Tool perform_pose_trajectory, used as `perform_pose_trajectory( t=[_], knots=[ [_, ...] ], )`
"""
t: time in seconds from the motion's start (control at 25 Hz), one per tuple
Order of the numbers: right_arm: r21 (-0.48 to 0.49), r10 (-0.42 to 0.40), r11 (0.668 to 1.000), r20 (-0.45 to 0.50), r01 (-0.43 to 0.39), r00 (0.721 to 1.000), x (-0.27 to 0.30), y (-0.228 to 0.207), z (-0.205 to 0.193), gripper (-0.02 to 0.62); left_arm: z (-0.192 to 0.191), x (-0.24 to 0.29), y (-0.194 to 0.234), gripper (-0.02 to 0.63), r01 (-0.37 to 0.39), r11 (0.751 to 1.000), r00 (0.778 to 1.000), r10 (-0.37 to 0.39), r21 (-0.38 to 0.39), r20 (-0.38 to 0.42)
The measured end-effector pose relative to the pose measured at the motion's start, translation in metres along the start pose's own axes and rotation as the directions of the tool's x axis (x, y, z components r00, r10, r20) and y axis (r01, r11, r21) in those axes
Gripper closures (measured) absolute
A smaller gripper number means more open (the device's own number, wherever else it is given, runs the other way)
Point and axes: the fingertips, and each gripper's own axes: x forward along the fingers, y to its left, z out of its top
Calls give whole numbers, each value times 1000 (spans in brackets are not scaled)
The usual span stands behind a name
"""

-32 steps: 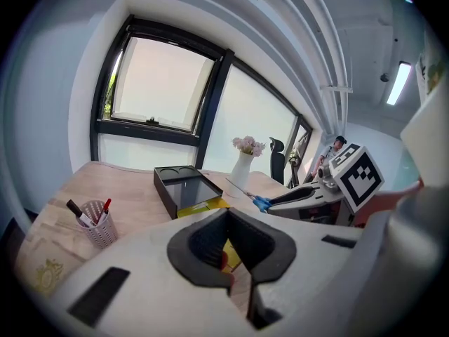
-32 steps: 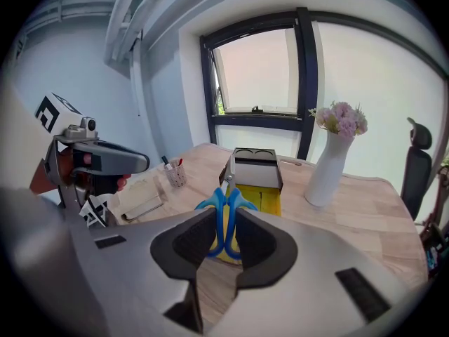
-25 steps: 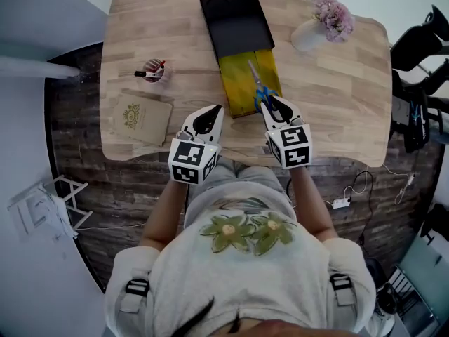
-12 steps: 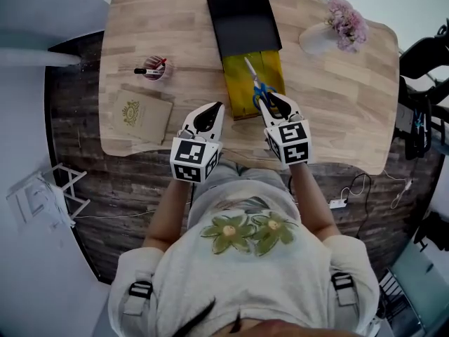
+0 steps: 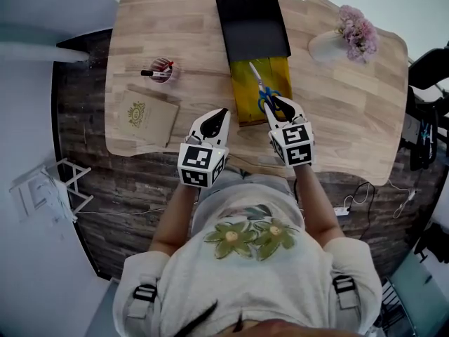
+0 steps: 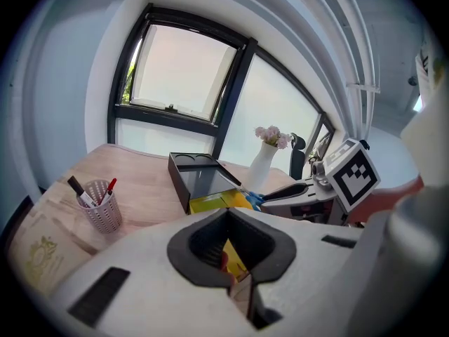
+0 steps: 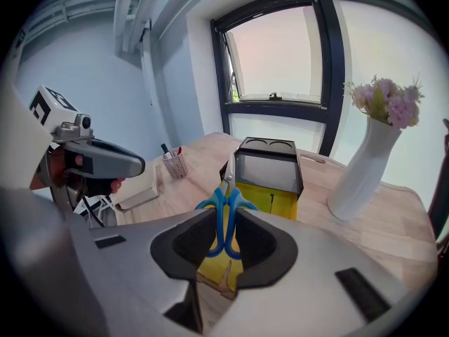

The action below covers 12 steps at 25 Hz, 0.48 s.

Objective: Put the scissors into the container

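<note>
The scissors (image 5: 262, 90) are clamped by their blue handles between the jaws of the right gripper (image 5: 281, 106), with the blades pointed away from the person and towards the container (image 5: 247, 102). In the head view the scissors are seen over the open yellow part of the container, at its right side; whether they touch its floor cannot be told. The far part of the container is covered by a black lid (image 5: 251, 23). Apart from the scissors, nothing is seen in the yellow part.

The jaws of the left gripper (image 5: 218, 113) are closed together with nothing between them. This gripper is held just beside the container's near left corner, over the edge of the wooden bench (image 5: 351, 111).

At the left of the bench a white mesh cup (image 5: 162, 71) is stood, in which a black marker and a red pen are kept. A tan booklet (image 5: 145, 116) is laid nearer the person. At the far right a white vase (image 5: 325, 46) holding pink flowers (image 5: 359, 34) is set, well apart from the container.
</note>
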Motion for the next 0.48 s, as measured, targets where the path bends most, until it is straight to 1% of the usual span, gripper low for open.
perform_pose_trajectory(
  t=[0.48],
  knots=[
    [-26,21,999,-23,-21,1000,13,7,-17,512,-3,1,-2,601,-7,1000,1000,7,7,-3]
  ],
)
